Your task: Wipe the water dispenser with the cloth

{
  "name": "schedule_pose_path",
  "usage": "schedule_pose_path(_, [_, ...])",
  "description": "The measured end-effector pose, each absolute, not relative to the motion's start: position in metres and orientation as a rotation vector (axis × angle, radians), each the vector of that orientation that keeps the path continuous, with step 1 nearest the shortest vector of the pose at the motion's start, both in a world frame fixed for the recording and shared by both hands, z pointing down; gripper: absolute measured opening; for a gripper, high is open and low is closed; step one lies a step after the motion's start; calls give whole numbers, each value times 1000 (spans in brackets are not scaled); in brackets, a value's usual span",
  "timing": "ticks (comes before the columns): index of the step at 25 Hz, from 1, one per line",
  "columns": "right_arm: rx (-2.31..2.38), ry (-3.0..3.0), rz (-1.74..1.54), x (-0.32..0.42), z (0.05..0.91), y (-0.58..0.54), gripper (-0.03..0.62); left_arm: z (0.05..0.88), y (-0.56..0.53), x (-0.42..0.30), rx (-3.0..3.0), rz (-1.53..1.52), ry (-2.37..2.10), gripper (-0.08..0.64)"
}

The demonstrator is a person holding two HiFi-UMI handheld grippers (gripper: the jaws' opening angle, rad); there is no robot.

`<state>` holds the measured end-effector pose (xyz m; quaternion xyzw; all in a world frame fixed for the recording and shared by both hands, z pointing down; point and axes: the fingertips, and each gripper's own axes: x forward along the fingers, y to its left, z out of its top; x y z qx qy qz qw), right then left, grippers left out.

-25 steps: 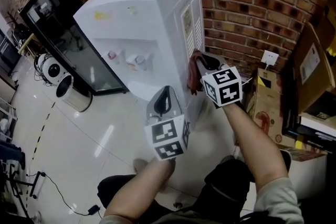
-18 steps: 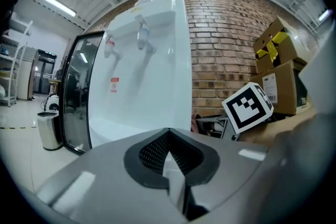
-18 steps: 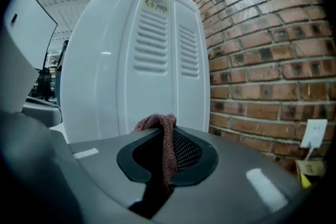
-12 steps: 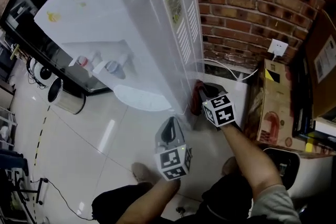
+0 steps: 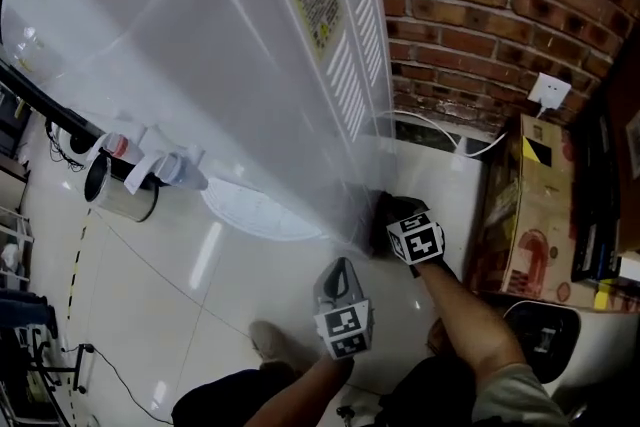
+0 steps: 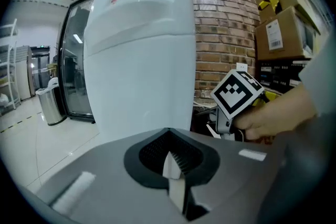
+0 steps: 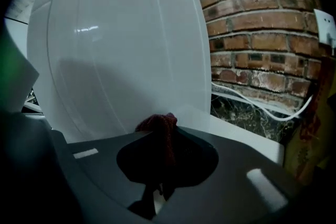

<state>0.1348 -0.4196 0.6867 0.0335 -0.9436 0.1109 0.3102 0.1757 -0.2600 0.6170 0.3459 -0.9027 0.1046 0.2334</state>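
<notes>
The white water dispenser (image 5: 250,65) fills the head view, and its smooth side panel (image 7: 126,50) fills the right gripper view. My right gripper (image 5: 385,213) is low at the panel's bottom corner, near the floor. It is shut on a dark red cloth (image 7: 160,131), which bunches out past its jaws against the panel. The cloth is a dark lump (image 5: 378,207) in the head view. My left gripper (image 5: 338,273) hangs just in front of the dispenser's base, apart from it, jaws together and nothing held. From the left gripper (image 6: 170,160) I see the dispenser front (image 6: 142,60) and the right gripper's marker cube (image 6: 239,93).
A brick wall (image 5: 480,5) stands behind, with a white socket (image 5: 549,93) and a white cable (image 5: 440,137) running along the ledge. Cardboard boxes (image 5: 535,205) stand to the right. A steel bin (image 5: 120,195) and a glass-door cabinet (image 6: 76,76) are on the left. The taps (image 5: 165,167) jut out.
Both grippers have come down along the dispenser's side, the cloth going from mid-height to near the base. The head view has closed in on the dispenser.
</notes>
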Motion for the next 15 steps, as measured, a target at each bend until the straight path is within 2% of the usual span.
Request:
schedule_pose_path(4, [89, -2375, 340, 142, 733, -416, 43, 643, -257, 179, 946, 369, -2436, 0])
schedule_pose_path(7, [69, -2372, 384, 149, 735, -413, 43, 641, -252, 185, 942, 395, -2404, 0])
schedule_pose_path(10, [93, -2483, 360, 153, 685, -424, 43, 608, -258, 190, 984, 365, -2420, 0])
schedule_pose_path(15, [101, -2749, 219, 155, 541, -441, 43, 511, -284, 203, 1106, 272, -2527, 0])
